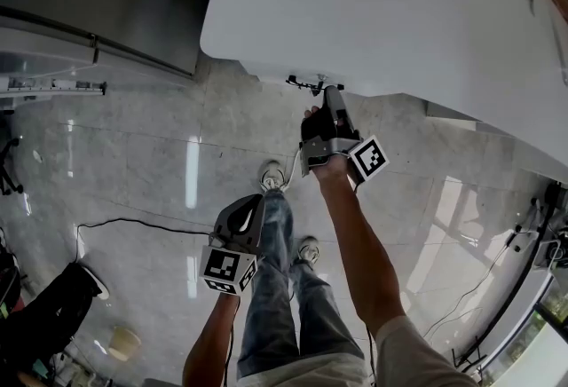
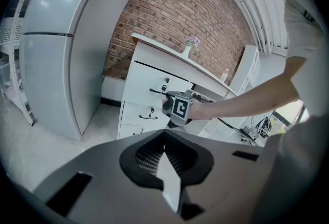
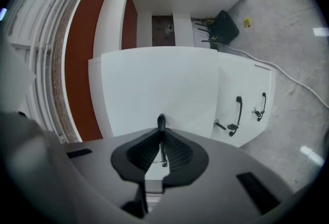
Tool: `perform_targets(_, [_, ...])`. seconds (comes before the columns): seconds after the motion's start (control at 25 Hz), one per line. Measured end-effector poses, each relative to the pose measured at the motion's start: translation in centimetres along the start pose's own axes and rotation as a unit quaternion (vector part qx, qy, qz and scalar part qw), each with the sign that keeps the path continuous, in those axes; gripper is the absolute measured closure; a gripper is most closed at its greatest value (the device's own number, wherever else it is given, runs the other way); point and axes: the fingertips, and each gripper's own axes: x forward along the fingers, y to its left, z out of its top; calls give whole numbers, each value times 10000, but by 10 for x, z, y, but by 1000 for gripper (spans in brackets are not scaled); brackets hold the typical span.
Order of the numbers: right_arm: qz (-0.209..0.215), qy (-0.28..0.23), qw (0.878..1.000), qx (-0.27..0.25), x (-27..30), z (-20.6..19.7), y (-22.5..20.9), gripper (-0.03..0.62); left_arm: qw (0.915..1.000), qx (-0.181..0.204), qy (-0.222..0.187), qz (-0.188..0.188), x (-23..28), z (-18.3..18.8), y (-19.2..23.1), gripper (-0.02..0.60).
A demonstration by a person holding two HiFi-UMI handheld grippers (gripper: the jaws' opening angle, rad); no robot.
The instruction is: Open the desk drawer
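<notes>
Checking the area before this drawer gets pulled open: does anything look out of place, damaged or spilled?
Nothing on the desk looks damaged or askew. On the floor to the person's left, a loose black cable trails across the tiles, and what looks like a paper cup stands there too.

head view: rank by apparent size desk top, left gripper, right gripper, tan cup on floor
1. desk top, largest
2. left gripper and right gripper look alike; the left is nearer the camera, so unranked
3. tan cup, smallest
</notes>
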Motion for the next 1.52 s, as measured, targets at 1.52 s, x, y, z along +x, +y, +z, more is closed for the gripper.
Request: perform_targets(1.52, [-1139, 362, 9925, 246, -187, -70, -68, 557, 9998, -179, 12, 43, -15, -12, -8, 571])
